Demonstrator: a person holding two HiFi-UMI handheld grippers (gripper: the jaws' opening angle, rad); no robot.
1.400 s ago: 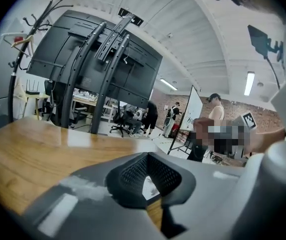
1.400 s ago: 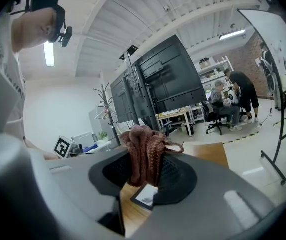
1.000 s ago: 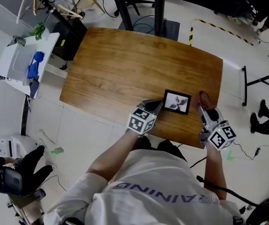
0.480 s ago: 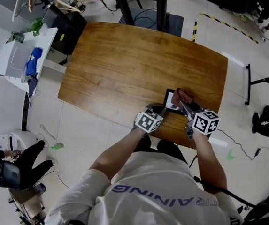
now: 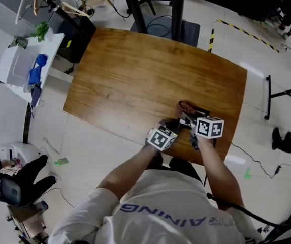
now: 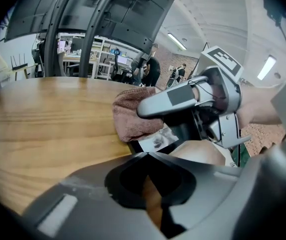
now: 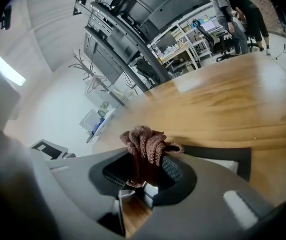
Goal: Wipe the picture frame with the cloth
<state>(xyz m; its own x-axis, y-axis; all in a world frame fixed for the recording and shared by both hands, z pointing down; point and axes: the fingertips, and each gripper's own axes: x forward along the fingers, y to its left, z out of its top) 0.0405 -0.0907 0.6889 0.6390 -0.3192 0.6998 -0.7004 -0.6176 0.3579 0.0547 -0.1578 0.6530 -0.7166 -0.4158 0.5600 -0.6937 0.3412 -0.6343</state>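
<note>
The black picture frame (image 5: pixel 204 112) lies flat near the front edge of the wooden table (image 5: pixel 135 70), mostly hidden under both grippers. My right gripper (image 5: pixel 187 115) is shut on a bunched reddish-brown cloth (image 5: pixel 186 106), which rests on the frame's left part. In the right gripper view the cloth (image 7: pixel 145 139) sticks up between the jaws, with the frame (image 7: pixel 241 159) just beyond. My left gripper (image 5: pixel 178 122) is shut, its tips at the frame's near left corner. The left gripper view shows the cloth (image 6: pixel 130 116) on the frame (image 6: pixel 155 141) under a right gripper finger (image 6: pixel 172 96).
The table's front edge (image 5: pixel 135 135) runs just under both grippers. A white side table (image 5: pixel 26 67) with a blue object stands at the left. A black stand base (image 5: pixel 178 32) and cables lie beyond the table. A gloved hand (image 5: pixel 31 179) shows at lower left.
My right gripper has carried the cloth leftward, from right of the frame onto its left part. The left gripper has stayed at the frame's left corner.
</note>
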